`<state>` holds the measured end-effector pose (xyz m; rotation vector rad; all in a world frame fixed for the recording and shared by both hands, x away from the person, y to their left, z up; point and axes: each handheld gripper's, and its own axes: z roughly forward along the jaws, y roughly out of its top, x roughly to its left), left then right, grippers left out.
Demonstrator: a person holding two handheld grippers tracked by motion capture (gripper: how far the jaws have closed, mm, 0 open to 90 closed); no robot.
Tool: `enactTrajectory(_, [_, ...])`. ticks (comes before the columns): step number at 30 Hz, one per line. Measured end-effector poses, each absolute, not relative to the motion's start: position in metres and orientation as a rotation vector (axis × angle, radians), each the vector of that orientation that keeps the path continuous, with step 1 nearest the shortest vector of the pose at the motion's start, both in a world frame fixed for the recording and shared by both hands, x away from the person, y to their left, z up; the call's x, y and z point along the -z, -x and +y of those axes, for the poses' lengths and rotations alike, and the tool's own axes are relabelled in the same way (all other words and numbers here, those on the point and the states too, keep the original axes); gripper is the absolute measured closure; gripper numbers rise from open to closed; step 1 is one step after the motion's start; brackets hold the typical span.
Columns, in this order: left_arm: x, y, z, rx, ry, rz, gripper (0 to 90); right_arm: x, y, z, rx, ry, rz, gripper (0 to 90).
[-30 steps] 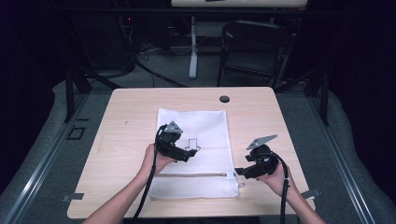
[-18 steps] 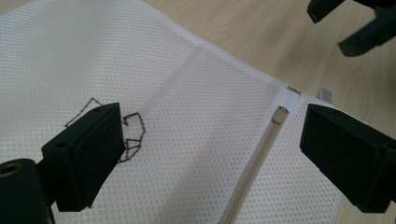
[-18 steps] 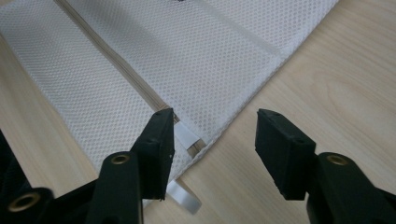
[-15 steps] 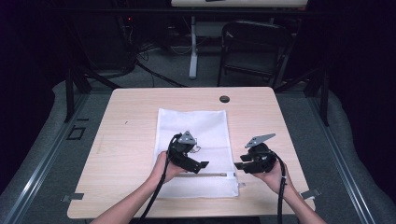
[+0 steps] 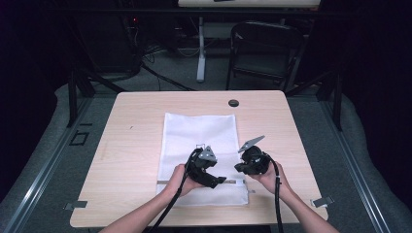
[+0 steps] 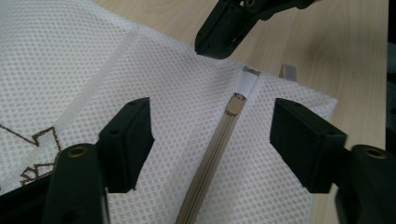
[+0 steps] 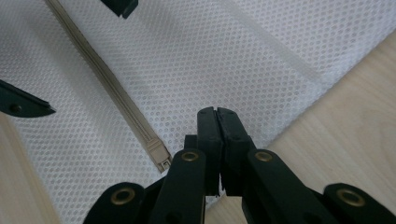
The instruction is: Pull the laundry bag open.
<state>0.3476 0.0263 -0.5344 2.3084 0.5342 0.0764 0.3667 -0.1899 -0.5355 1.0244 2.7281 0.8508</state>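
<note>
While the high view lays out the whole tabletop [image 5: 145, 121] in the middle of the frame, with a small dark round cap [image 5: 233, 103] near its far edge, we find the white mesh bag [image 5: 199, 136] spread flat at its centre, reaching from mid-frame down toward the near edge. Both hands come in from the bottom of that view and meet over the bag's lower right part. From above, the zipper [image 5: 167, 182] is no more than a thin line across the bag near its lower edge.

Our left tool [image 5: 219, 181] lies low over that line. The left gripper view shows what the high view cannot: its two black jaws stand apart at lower left and lower right of the frame, with the beige zipper [image 6: 212, 158] running up between them, untouched by either pad. These jaws have just been closing. The zipper's end [image 6: 236, 103] sits at mid-frame, followed by a short white tab, and the bag's corner ends on bare wood at the right.

Our right tool [image 5: 241, 168] sits just right of the left one in the high view. The right gripper view shows its jaws pressed together at bottom centre [image 7: 217, 116], having just closed. Whether they pinch any mesh we cannot tell. The zipper's end stop [image 7: 159, 157] lies just left of them.
</note>
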Motion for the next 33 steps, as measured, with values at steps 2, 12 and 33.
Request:
enactTrajectory(2, [0.539,-0.348,0.022,-0.062,-2.321,0.512,39.2,0.541,-0.37,-0.191,-0.827,-1.039,2.747,89.6])
enactTrajectory(12, [0.558,-0.35,0.004,-0.035,-2.361,0.451,58.2,0.552,-0.368,-0.197,-0.801,-1.055,2.792,90.0])
enactTrajectory(33, [0.573,-0.355,-0.019,0.051,-2.393,0.366,81.2,0.561,-0.371,-0.204,-0.847,-1.139,2.805,90.0])
